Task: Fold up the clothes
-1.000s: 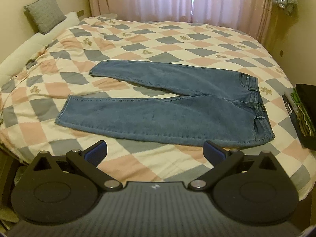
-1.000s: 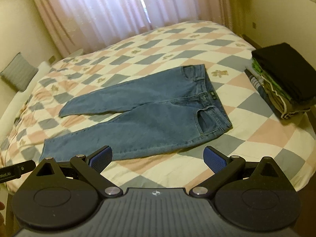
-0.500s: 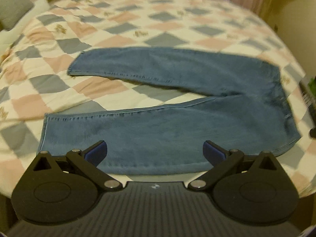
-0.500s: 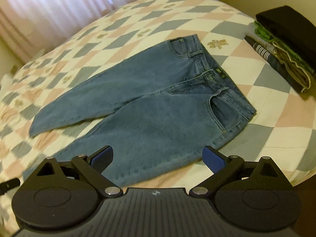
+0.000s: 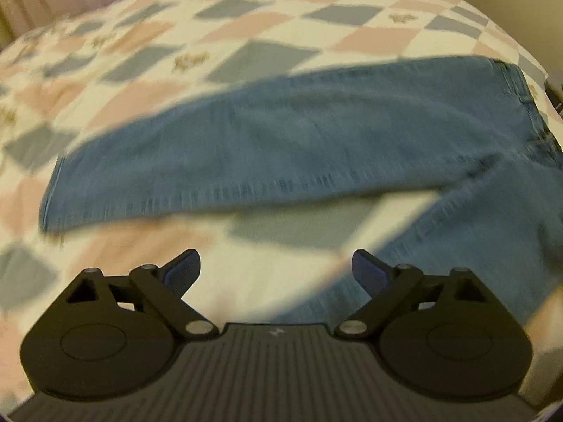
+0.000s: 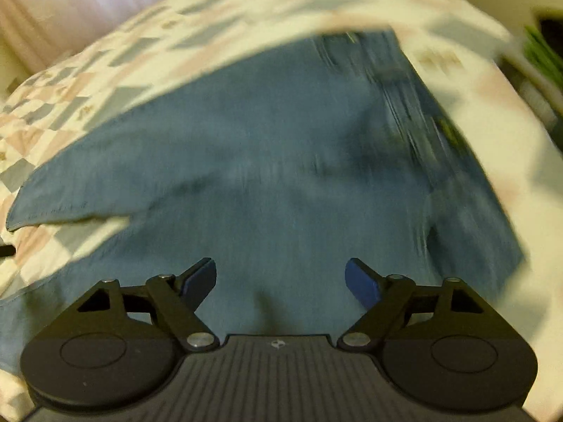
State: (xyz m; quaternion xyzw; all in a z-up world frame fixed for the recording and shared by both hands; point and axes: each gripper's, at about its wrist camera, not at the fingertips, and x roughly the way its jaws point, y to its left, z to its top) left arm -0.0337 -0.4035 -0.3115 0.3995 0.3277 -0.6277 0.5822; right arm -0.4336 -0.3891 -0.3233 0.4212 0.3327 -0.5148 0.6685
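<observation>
Both grippers have dropped closer over the jeans [image 5: 281, 147], jaws released, folded stack [image 6: 542, 52] alongside.

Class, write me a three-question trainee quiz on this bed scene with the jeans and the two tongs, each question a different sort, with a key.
1. True or false: the left tongs are shut on the jeans.
2. Multiple choice: what lies under the jeans? A) a bare wooden floor B) a checked quilt C) a glass table
3. Fill in: in the right wrist view, the right tongs hang open over the ____ fabric of the jeans.

Key: 1 false, both tongs are open and hold nothing; 2 B; 3 blue.
</observation>
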